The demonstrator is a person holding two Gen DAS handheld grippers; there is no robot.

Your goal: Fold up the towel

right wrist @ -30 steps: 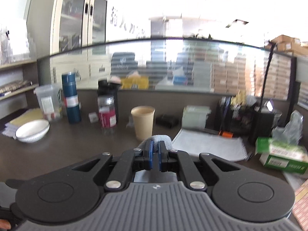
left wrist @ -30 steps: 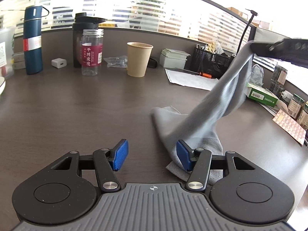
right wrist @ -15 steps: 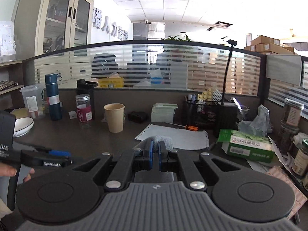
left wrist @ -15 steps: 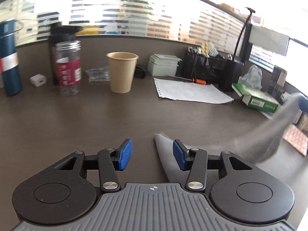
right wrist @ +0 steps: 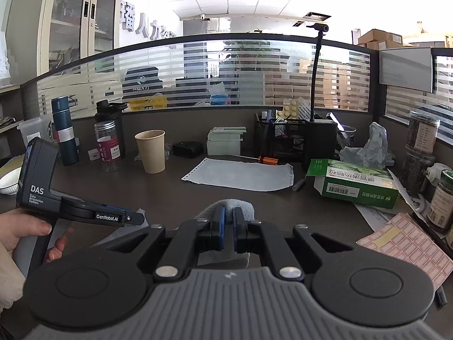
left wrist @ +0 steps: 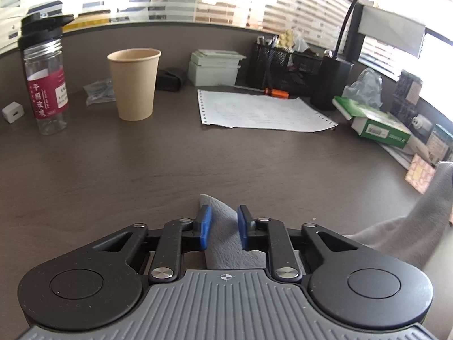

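Nearest: left gripper [left wrist: 223, 231], jaws parted around a corner of the grey towel [left wrist: 223, 226] lying on the dark worktop [left wrist: 170, 170]. Right gripper [right wrist: 228, 223], jaws clamped on a bunched fold of the towel, lifted off the worktop. Cloth slung between both. Beyond: paper cup [left wrist: 134, 83], perforated sheet [left wrist: 263, 110]; farthest, mesh organiser [left wrist: 280, 65].

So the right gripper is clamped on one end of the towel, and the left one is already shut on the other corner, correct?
Not quite. The right gripper is clamped on the towel, but the left gripper is open: the left wrist view shows its blue pads apart, with the towel corner lying between them, not yet pinched.
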